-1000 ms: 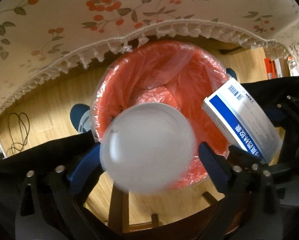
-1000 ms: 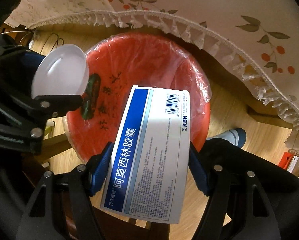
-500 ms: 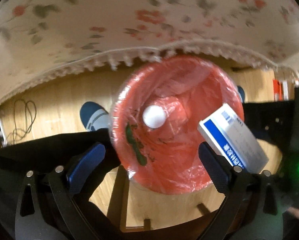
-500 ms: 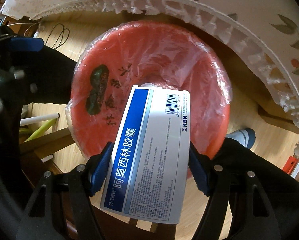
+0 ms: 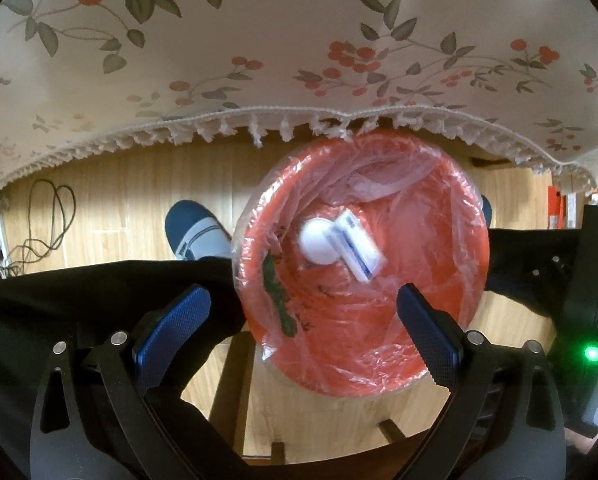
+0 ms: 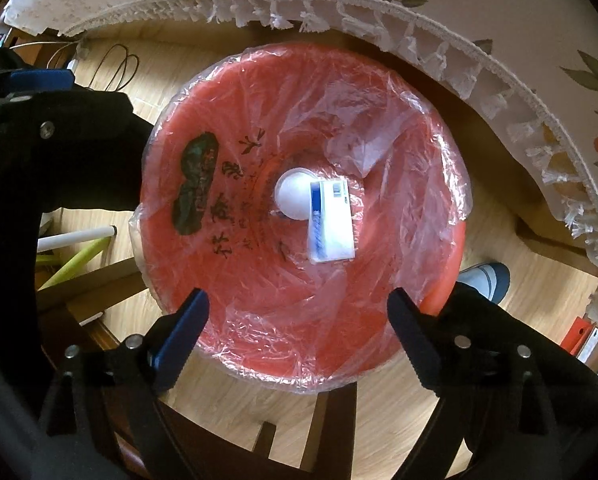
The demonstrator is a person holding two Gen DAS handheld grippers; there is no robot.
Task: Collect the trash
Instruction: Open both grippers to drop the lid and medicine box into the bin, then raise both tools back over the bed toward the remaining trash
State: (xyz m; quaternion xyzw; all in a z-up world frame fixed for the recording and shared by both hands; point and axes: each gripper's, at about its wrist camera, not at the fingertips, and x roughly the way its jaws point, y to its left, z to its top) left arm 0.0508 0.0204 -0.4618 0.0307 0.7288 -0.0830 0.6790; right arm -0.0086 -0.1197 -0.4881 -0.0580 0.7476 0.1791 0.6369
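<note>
A red bin (image 5: 419,332) (image 6: 227,264) lined with clear plastic stands on the wooden floor below both grippers. A white cup (image 5: 317,242) (image 6: 293,196) and a blue and white medicine box (image 5: 359,250) (image 6: 333,220) are down inside it, side by side, the box slightly blurred. My left gripper (image 5: 303,320) is open and empty above the bin's near rim. My right gripper (image 6: 297,324) is open and empty above the bin too.
A floral tablecloth with a fringed edge (image 5: 299,60) (image 6: 519,80) hangs just beyond the bin. The person's dark trousers and a blue and white shoe (image 5: 197,232) are beside the bin. Wooden chair rails (image 5: 231,392) lie under me. Cables (image 5: 39,220) lie on the floor at left.
My left gripper let the white cup go and it fell into the bin. Then my right gripper opened and the medicine box dropped in beside it.
</note>
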